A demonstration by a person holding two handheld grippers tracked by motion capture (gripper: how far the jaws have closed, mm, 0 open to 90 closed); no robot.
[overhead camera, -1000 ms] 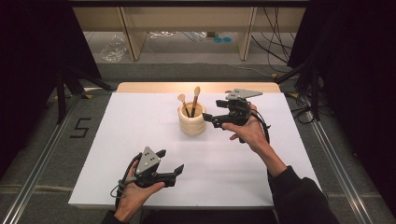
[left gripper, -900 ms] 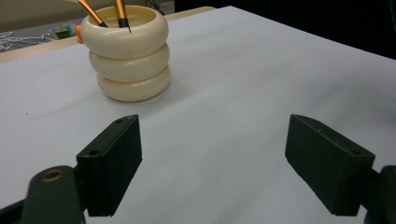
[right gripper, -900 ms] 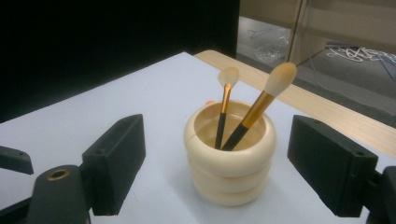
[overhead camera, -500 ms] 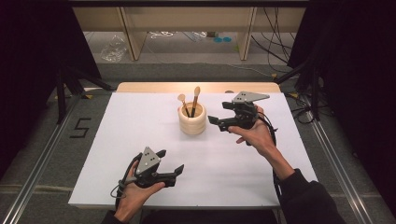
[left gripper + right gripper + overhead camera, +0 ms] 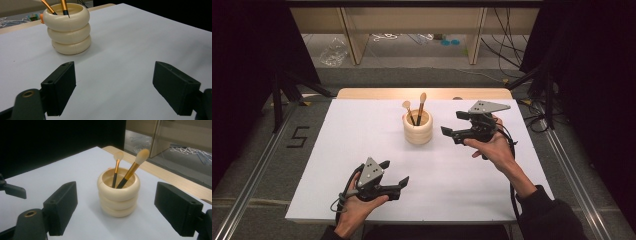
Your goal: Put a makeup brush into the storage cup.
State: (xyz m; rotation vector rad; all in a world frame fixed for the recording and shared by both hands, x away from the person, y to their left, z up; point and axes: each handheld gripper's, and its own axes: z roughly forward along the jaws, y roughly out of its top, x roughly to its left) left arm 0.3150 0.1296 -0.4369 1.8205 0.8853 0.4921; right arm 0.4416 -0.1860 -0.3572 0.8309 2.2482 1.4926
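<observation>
Two spread grippers, one cream holder with brushes

From above, the cream ringed holder (image 5: 417, 128) stands mid-table with two brushes (image 5: 421, 107); the right gripper (image 5: 452, 127) hangs just beside it, empty, and the left gripper (image 5: 394, 173) sits near the front edge. Each gripper view shows jaws spread wide, facing the holder (image 5: 69, 28) (image 5: 118, 193).

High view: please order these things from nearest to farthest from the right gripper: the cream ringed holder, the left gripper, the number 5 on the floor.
1. Cream ringed holder: just left of the right gripper, mid-table.
2. Left gripper: near table edge, lower left.
3. Number 5: on the floor, beyond the table's left edge.
</observation>
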